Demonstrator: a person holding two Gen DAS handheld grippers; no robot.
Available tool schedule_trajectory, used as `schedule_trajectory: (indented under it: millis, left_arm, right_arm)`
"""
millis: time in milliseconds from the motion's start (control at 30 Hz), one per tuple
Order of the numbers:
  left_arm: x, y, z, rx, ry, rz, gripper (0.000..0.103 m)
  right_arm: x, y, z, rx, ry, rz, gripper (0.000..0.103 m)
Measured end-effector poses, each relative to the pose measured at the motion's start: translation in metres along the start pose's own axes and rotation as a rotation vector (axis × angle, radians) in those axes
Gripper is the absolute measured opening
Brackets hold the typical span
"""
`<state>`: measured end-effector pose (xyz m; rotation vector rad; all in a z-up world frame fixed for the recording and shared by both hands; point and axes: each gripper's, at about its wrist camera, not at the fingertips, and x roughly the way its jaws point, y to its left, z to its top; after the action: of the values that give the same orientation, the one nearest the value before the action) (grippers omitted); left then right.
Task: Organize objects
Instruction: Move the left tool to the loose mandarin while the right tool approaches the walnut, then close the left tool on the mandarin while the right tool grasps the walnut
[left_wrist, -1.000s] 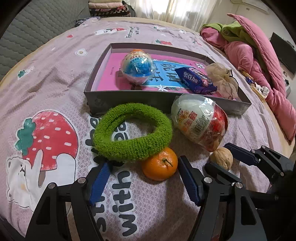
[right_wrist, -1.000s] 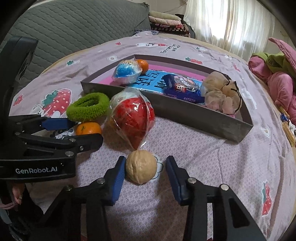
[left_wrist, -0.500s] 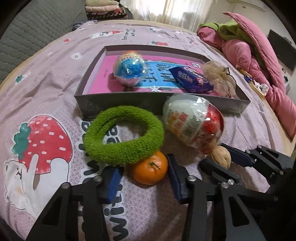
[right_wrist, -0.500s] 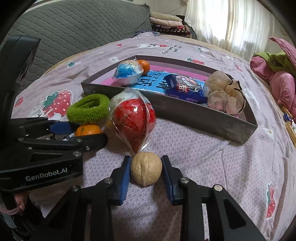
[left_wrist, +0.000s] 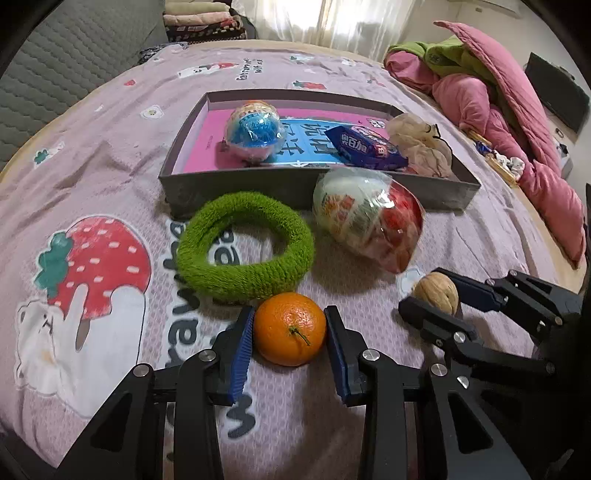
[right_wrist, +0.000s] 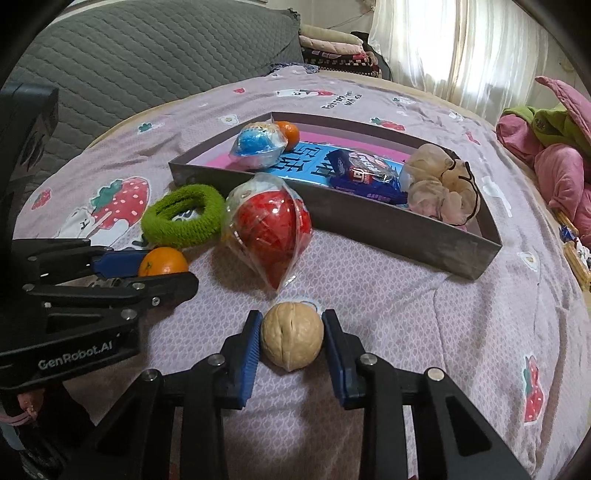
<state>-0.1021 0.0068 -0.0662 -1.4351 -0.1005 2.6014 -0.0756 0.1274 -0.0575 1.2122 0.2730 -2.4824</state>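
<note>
My left gripper is shut on a small orange that rests on the bedsheet, both blue pads touching its sides. My right gripper is shut on a walnut, also on the sheet; the walnut also shows in the left wrist view. A green fuzzy ring lies just beyond the orange. A wrapped red-and-white toy egg lies beside the ring, against the grey box.
The box holds a blue wrapped toy egg, a blue snack packet, a beige scrunchie and a second orange. Pink and green bedding is piled at the right. A grey quilted headboard stands behind.
Both grippers have closed: the left jaws narrowed onto the orange, the right jaws onto the walnut. The left gripper also moved forward around the orange.
</note>
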Motion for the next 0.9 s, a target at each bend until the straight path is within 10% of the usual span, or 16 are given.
schedule_trajectory:
  millis: [900]
  left_arm:
    - [-0.086,0.002,-0.019,0.003,-0.13,0.042,0.038]
  right_arm:
    - [-0.082,0.011,0.01,-0.006,-0.158,-0.048,0.033]
